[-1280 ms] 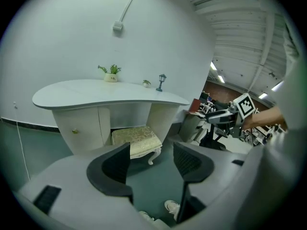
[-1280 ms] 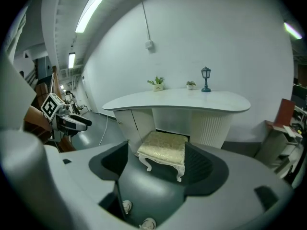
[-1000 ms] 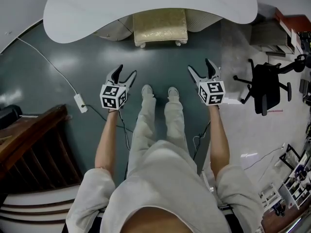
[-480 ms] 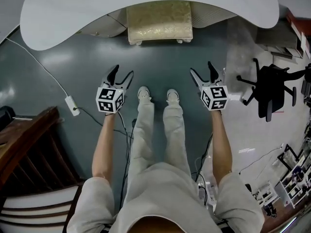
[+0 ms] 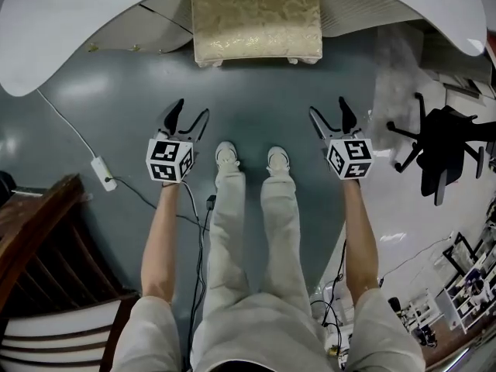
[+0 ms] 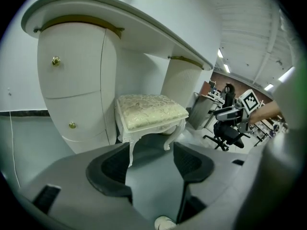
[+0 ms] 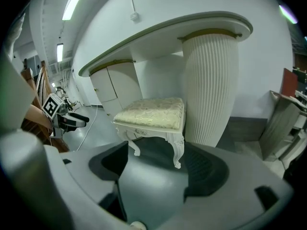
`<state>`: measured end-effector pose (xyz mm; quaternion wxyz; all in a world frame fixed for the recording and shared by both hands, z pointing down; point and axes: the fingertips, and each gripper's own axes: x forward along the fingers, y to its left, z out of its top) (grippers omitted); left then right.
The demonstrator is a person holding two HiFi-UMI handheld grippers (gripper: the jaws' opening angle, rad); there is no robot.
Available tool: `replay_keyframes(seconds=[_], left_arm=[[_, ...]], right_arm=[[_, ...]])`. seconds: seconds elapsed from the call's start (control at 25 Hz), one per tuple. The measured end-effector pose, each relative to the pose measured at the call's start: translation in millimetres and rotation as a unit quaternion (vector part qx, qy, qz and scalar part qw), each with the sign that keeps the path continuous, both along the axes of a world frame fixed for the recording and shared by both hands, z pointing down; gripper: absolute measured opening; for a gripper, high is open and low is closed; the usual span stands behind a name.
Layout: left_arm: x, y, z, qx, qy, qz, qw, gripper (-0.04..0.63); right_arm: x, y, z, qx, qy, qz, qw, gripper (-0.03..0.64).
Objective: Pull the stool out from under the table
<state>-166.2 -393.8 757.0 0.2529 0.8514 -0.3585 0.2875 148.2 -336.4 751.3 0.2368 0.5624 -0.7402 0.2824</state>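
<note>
Overhead, the head view caught a person standing before a white table (image 5: 46, 29), one gripper in each hand and two pale shoes (image 5: 226, 155) on the grey floor (image 5: 256, 99). The single cushioned stool (image 5: 256, 20) stood ahead of the feet, its back part tucked beneath the tabletop and its front edge showing. Only this view took in the dark wooden chair (image 5: 46, 246) at lower left, the white cable (image 5: 101, 173) trailing across the floor and the lone black office chair (image 5: 446, 149) at right.

Only the left gripper view revealed the table's curved cabinet with its two brass knobs (image 6: 56, 60), to the left of the stool's carved white legs. Only the right gripper view showed the fluted column (image 7: 210, 85) just beside the stool on its other side.

Both tools hung clear of everything. The left gripper (image 5: 192, 111) had its jaws spread wide, with nothing between them but bare floor, the stool well ahead. The right gripper (image 5: 328, 108) was likewise wide open and empty, touching nothing. Each gripper carried one marker cube.
</note>
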Motion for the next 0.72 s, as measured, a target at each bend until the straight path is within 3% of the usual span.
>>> replay_keyframes(seconds=[0.4,0.72], left_arm=[[6.2,-28.9,114.2,-0.002,-0.012,0.001,0.9999,0.265],[11.9,-59.7,156.4,0.009,-0.022,-0.005,0.9997,0.265]], right_arm=[[9.4,-21.3,119.2,-0.032,-0.001,-0.001,0.999,0.354],[22.5,-67.9,163.8,-0.029,0.011,-0.003,1.000,0.353]])
